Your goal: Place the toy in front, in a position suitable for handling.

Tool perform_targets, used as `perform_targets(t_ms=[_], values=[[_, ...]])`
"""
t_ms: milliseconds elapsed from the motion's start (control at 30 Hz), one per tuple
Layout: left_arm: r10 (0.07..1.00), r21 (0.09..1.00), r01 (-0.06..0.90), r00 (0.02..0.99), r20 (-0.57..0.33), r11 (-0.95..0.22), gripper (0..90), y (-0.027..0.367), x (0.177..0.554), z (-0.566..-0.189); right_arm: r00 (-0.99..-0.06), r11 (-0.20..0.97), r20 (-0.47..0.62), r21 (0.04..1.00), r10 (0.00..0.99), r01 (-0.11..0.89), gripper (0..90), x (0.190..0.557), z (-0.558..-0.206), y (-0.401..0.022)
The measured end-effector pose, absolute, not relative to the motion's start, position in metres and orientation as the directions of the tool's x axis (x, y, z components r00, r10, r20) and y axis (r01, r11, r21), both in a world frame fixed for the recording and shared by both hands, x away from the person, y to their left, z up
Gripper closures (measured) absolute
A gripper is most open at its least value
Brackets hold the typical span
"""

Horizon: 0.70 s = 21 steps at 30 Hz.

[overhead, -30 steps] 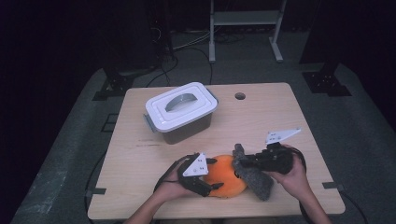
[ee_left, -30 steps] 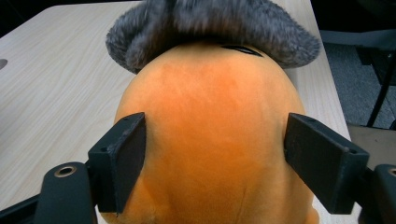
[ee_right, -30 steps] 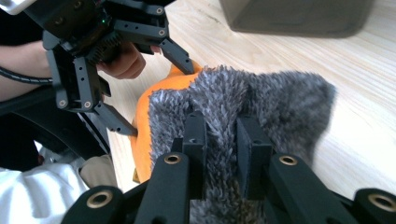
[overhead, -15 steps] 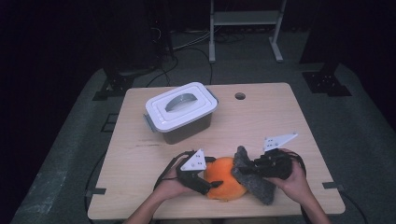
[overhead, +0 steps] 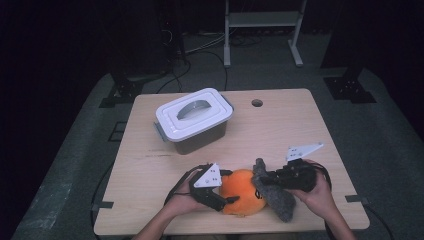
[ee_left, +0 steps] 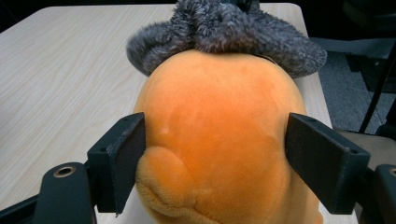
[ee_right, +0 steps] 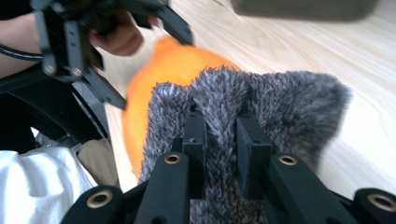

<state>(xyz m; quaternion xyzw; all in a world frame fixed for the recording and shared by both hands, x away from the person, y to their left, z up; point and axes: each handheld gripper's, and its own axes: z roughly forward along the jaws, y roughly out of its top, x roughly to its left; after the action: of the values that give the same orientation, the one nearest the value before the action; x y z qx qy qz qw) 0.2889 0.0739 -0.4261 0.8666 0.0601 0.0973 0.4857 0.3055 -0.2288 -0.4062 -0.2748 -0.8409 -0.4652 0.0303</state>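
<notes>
A round orange plush toy (overhead: 243,194) lies near the table's front edge. My left gripper (overhead: 228,186) is shut on it, one pad pressed against each side (ee_left: 125,154) of the toy (ee_left: 219,140). A grey furry piece (overhead: 276,196) lies against the toy's right side and, in the left gripper view, across its far end (ee_left: 224,32). My right gripper (overhead: 261,182) is shut on the fur (ee_right: 280,102), a tuft of which is pinched between its jaws (ee_right: 219,126). In the right gripper view the orange toy (ee_right: 159,79) and the left gripper (ee_right: 93,46) lie beyond the fur.
A grey box with a white handled lid (overhead: 194,118) stands shut at the table's back left. A small round hole (overhead: 257,103) sits in the tabletop (overhead: 280,130) near the far edge. Cables and stand legs lie on the floor beyond.
</notes>
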Motion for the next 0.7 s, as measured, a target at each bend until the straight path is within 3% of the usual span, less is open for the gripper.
perform_targets(t_ms=[167, 367, 700], values=[[0.196, 0.854, 0.005, 0.974, 0.113, -0.520, 21.5, 0.075, 0.288, -0.427, -0.818, 0.406, 0.331, 0.742, 0.471, 0.534, 75.4, 0.309, -0.413, -0.242], [0.171, 0.851, -0.021, 0.977, 0.130, -0.525, 22.3, 0.073, 0.287, -0.426, -0.837, 0.358, 0.337, 0.788, 0.431, 0.501, 75.4, 0.310, -0.399, -0.231], [0.200, 0.846, 0.035, 0.976, 0.086, -0.531, 23.2, 0.082, 0.293, -0.431, -0.815, 0.381, 0.374, 0.744, 0.442, 0.549, 75.3, 0.312, -0.416, -0.239]])
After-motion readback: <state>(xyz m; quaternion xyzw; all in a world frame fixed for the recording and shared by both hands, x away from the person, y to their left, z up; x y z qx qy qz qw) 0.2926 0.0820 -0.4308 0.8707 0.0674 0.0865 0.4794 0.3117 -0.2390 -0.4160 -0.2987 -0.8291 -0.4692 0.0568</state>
